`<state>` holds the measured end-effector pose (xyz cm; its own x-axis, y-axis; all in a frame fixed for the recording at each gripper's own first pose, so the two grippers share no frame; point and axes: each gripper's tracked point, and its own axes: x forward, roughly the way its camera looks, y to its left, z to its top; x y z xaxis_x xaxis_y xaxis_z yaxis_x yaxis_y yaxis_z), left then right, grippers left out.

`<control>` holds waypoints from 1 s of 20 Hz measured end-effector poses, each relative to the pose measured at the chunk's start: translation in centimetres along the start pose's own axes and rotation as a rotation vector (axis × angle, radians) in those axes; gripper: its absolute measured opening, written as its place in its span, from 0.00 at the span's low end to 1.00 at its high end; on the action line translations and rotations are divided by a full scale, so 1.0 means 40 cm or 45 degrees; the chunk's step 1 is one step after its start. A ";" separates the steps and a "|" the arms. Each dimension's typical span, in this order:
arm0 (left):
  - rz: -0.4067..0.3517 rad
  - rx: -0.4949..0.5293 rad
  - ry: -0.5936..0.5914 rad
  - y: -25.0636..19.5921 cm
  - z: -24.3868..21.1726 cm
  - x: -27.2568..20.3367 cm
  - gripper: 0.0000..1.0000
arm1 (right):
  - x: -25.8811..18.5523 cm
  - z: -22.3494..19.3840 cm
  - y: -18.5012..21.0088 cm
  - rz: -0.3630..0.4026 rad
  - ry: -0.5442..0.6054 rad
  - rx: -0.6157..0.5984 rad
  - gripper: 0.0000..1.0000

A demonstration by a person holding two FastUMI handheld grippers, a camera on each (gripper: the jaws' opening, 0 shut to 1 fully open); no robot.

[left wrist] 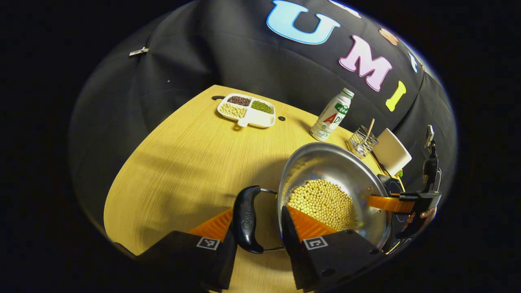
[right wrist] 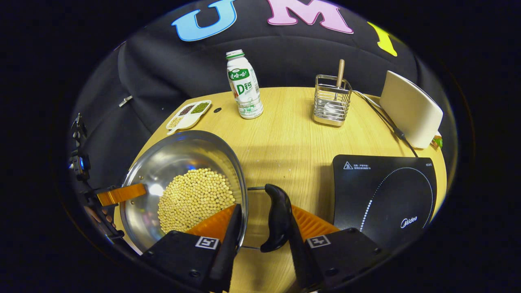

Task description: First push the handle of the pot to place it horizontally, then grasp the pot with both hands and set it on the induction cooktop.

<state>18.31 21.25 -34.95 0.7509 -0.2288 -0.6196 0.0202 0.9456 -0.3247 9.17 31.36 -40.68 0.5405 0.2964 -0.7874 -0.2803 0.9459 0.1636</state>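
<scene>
The steel pot (right wrist: 183,179) is shiny, holds a heap of pale yellow beans (right wrist: 195,199), and hangs above the wooden table (right wrist: 285,134), beside the black induction cooktop (right wrist: 384,195) and not yet on it. Its underside is hidden. The right gripper (right wrist: 260,228) straddles one black handle (right wrist: 277,217) and the pot's rim, and the left gripper (left wrist: 260,226) straddles the opposite handle (left wrist: 246,217); whether either pair of fingers presses cannot be told.

A recording booth (black cloth wall (right wrist: 171,69)) staged as kitchen: induction cooktop (right wrist: 384,195), utensil rack (right wrist: 331,103).
</scene>
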 end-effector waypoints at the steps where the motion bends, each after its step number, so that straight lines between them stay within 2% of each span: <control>1: 0.002 0.001 -0.005 -0.001 0.000 0.001 0.58 | -0.002 -0.001 -0.001 -0.007 0.004 0.018 0.63; 5: 0.013 0.004 0.011 -0.003 -0.005 0.001 0.53 | -0.009 -0.007 0.000 -0.021 -0.006 0.012 0.55; 10: 0.017 0.000 0.025 -0.018 -0.029 -0.024 0.53 | -0.042 -0.012 -0.010 -0.033 -0.001 -0.029 0.55; 12: 0.018 -0.003 0.017 -0.030 -0.023 -0.043 0.50 | -0.067 -0.008 -0.014 -0.031 -0.008 -0.036 0.55; 20: 0.015 0.033 0.047 -0.145 -0.036 -0.162 0.52 | -0.232 -0.031 -0.062 -0.045 -0.022 0.011 0.55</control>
<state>12.37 16.90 -30.10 0.7265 -0.2254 -0.6492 0.0286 0.9538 -0.2991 3.89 26.11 -34.52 0.5634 0.2653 -0.7824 -0.2545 0.9567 0.1411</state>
